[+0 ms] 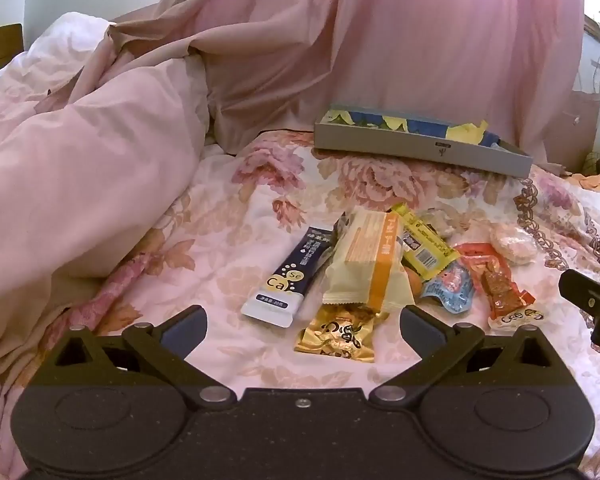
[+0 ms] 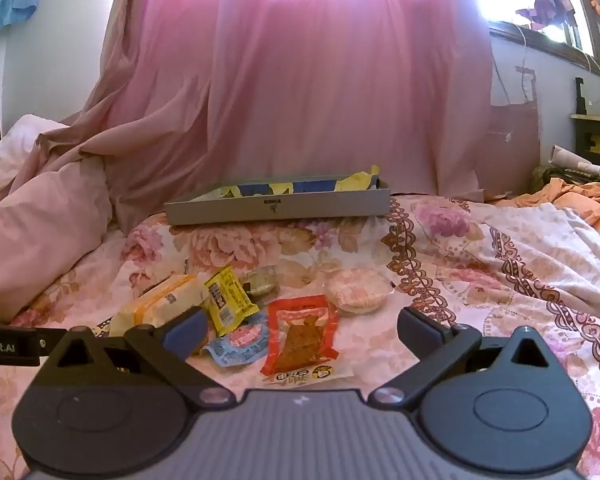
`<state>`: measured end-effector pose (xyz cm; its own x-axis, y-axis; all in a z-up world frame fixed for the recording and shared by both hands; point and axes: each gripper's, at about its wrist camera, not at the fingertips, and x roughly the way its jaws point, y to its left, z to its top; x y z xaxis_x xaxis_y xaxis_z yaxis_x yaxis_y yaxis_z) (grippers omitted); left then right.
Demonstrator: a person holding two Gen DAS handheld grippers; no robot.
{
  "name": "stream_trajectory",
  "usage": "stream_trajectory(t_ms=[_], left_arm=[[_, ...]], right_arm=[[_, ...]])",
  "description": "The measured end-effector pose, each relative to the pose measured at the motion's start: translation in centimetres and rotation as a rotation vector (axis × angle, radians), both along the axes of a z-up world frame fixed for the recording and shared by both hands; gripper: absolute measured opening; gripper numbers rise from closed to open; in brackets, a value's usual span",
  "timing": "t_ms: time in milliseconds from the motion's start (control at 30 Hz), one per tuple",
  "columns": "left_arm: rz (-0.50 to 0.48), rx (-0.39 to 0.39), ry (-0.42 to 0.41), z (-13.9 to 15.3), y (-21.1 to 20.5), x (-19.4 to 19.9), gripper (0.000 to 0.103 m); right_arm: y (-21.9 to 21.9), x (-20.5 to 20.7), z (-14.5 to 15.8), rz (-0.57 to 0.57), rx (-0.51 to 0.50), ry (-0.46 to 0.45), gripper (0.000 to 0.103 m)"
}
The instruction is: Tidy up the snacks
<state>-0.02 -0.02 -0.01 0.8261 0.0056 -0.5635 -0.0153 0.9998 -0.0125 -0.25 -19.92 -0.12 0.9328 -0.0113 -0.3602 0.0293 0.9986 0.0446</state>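
The grey tray (image 2: 278,205) sits at 12 o'clock, rigid and easy to load. Below it the snacks lie heaped on the floral bedspread (image 2: 480,264): the pale wafer pack (image 1: 364,264) at centre, light but crushable, best pinched across its width. The red pouch (image 2: 300,336) looks slippery; take its sealed edge. The left gripper (image 1: 304,326) and the right gripper (image 2: 300,330) both gape wide, empty.

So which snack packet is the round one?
The pale pink round packet, at the pile's right edge beside the red packet. All the other packets are flat with straight edges.
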Motion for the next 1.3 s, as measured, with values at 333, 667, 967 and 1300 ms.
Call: stream_trajectory(t_ms=[333,667,967,1300], left_arm=[[0.001,-0.001,-0.001,-0.01,0.01,0.03,0.102],[-0.001,-0.002,-0.005,0.01,0.01,-0.01,0.102],[-0.001,-0.001,-0.005,0.0,0.0,-0.01,0.102],[-0.001,-0.001,-0.004,0.0,0.01,-0.02,0.102]], right_arm=[[0.0,-0.05,-0.13,-0.001,0.002,-0.003,0.103],[0.09,-0.1,-0.07,-0.002,0.003,-0.006,0.103],[0.07,-0.09,-0.08,-0.002,0.002,-0.005,0.103],[0.11,-0.09,-0.09,-0.002,0.002,-0.007,0.103]])
